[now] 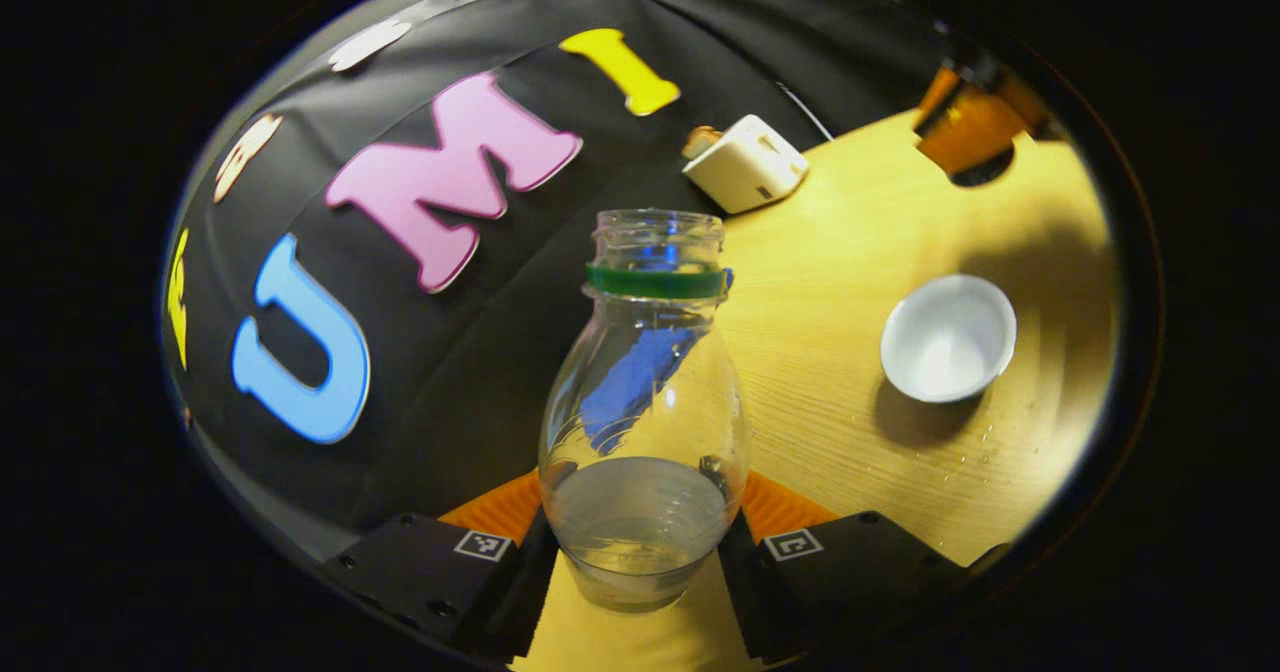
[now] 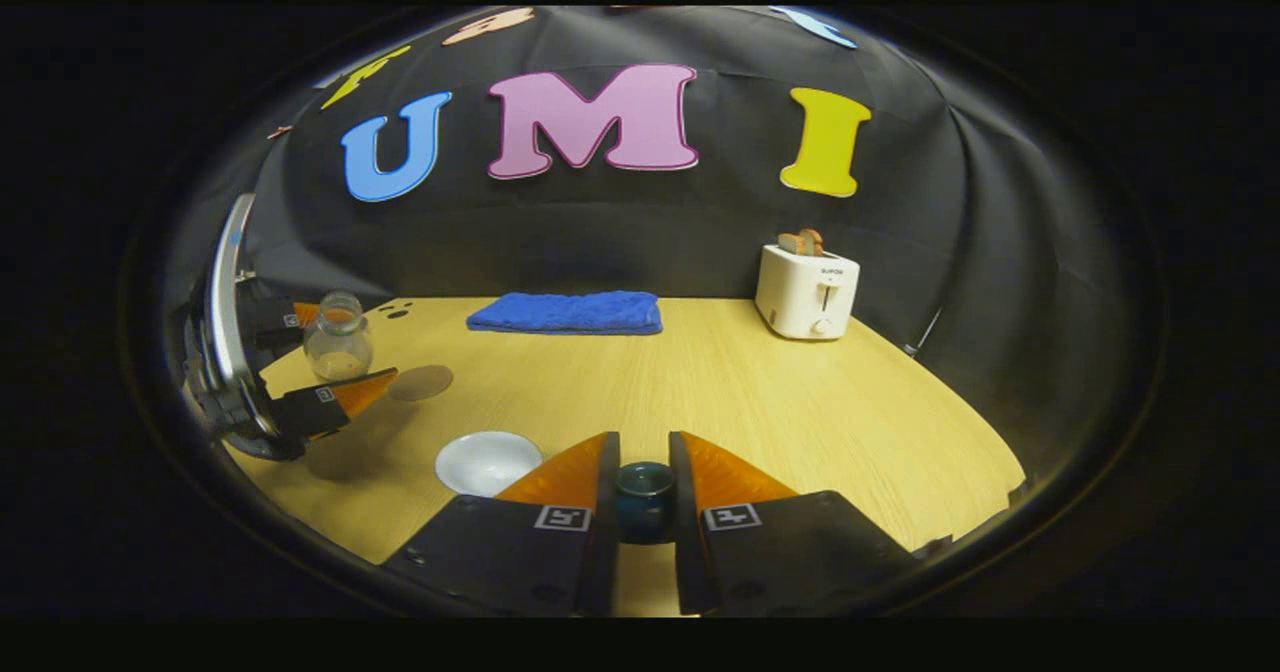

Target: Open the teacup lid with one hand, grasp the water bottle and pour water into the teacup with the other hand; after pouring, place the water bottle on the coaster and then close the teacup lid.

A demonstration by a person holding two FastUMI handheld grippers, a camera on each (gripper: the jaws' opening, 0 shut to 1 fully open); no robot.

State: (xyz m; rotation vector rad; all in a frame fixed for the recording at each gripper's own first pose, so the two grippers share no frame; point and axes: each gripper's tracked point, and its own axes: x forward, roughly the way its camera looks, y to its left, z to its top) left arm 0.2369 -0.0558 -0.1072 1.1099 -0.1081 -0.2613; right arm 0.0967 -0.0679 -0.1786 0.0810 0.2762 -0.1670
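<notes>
Clear plastic, with a green ring at its neck and no cap: that is the water bottle (image 1: 645, 422) my left gripper (image 1: 640, 552) pinches low on the body, both fingers pressed to its sides, a shallow pool of water in its base. I hold it low so the open mouth stays free for tipping. It stands roughly upright at the moment, so I judge no water is going anywhere.

My right gripper (image 2: 643, 502) is clamped on the small dark teal knob of the teacup lid (image 2: 644, 487), held up off the pale wooden table (image 2: 760, 392) and away to one side (that keeps the mouth of the cup clear for the other hand). The white round teacup (image 1: 948, 337) sits open on the table, well apart from the bottle; in the right gripper view it lies just beside my left finger. I cannot tell whether it has water in it.

The flat round brown coaster (image 2: 421, 383) waits near the bottle, bare, which is where the bottle should stand after pouring. At the back lie a folded blue towel (image 2: 567, 312) and a white toaster (image 2: 806, 292), out of the way.
</notes>
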